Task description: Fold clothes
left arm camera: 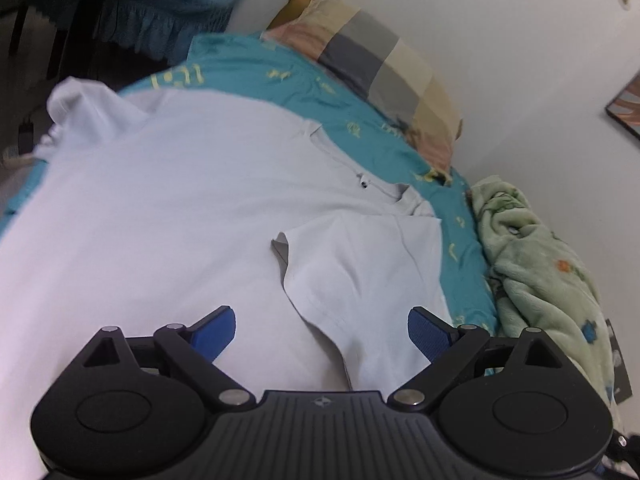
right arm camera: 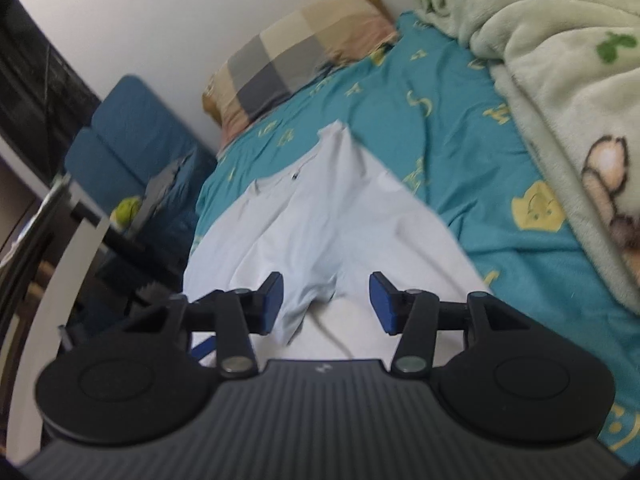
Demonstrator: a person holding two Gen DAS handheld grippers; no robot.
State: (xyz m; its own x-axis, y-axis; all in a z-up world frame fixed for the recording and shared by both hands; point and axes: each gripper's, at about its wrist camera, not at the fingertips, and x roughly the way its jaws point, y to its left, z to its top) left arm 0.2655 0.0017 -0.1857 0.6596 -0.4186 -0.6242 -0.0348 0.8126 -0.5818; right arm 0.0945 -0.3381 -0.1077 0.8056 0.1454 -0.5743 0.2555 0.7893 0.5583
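Note:
A white T-shirt [left arm camera: 180,200] lies spread on the teal bedsheet [left arm camera: 360,112]. Its right sleeve [left arm camera: 360,264] is folded inward over the body; the collar [left arm camera: 384,184] points toward the pillow. My left gripper [left arm camera: 322,330] is open just above the shirt, its blue pads either side of the folded sleeve's edge. In the right wrist view the shirt [right arm camera: 320,216] lies ahead with a raised fold of cloth between the blue pads. My right gripper [right arm camera: 326,300] is open and holds nothing.
A checked pillow [left arm camera: 384,64] lies at the head of the bed by the white wall. A green fleece blanket [left arm camera: 540,264] is heaped along the wall side, also in the right wrist view [right arm camera: 560,80]. A blue chair [right arm camera: 132,148] stands off the bed's left edge.

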